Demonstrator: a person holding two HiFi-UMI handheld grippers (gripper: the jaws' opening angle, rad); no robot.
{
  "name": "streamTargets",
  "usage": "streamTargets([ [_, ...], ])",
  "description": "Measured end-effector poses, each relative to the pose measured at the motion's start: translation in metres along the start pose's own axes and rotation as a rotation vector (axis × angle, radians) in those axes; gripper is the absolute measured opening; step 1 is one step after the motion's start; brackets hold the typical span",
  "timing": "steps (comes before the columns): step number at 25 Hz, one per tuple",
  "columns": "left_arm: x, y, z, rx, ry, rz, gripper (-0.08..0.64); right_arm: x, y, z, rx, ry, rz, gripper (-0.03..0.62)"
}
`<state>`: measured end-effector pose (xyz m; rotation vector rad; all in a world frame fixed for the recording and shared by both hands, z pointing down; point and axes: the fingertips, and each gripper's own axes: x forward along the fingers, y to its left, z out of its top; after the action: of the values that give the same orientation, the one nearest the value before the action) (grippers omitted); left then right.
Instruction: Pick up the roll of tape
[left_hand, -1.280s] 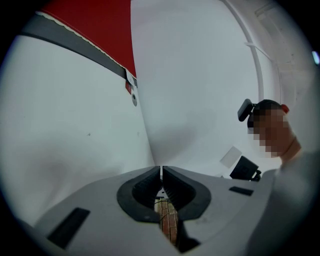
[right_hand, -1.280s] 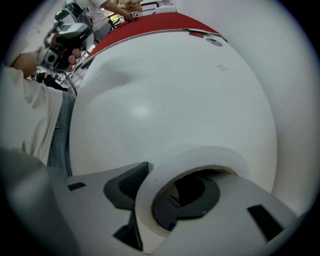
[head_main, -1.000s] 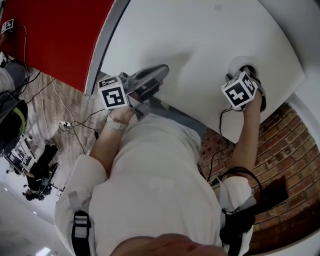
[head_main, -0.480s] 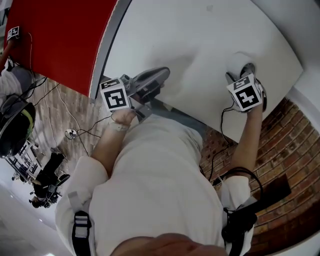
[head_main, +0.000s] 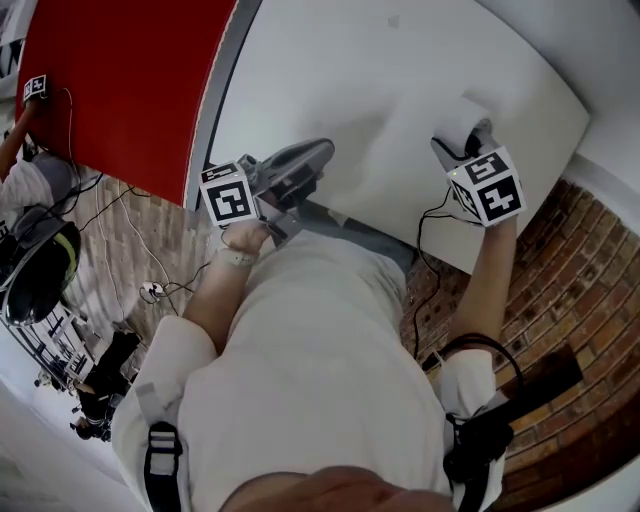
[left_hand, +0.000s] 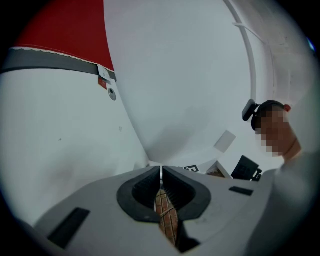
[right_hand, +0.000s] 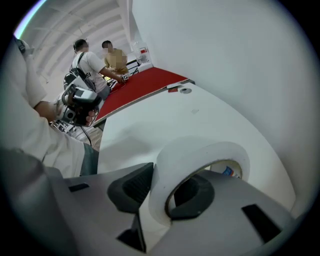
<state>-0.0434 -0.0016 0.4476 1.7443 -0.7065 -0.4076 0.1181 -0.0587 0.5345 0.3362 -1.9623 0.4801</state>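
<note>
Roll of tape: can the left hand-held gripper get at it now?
Probably not: the right hand-held gripper, jaws closing, grips the roll of tape, and the left hand-held gripper is shut, across the table.

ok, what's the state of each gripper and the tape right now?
left gripper: jaws together, nothing between them.
right gripper: jaws closing on the roll's wall, one jaw inside its hole, one outside.
roll of tape: on edge, wall pinched between the right gripper's jaws.
</note>
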Motion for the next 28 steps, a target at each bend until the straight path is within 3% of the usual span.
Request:
streamTargets([
  [15, 0.004, -0.062, 0.013, 0.121, 0.046, -0.071, 0.009, -0.104, 0.026, 0.047, 0.093, -0.318, -0.048, 0.114],
  [28, 0.028, -0.131, 0.037, 0.253, 0.131, -0.203, 0.009, -0.201, 0.059, 0.093, 0.176, -0.655, -0.092, 0.114],
])
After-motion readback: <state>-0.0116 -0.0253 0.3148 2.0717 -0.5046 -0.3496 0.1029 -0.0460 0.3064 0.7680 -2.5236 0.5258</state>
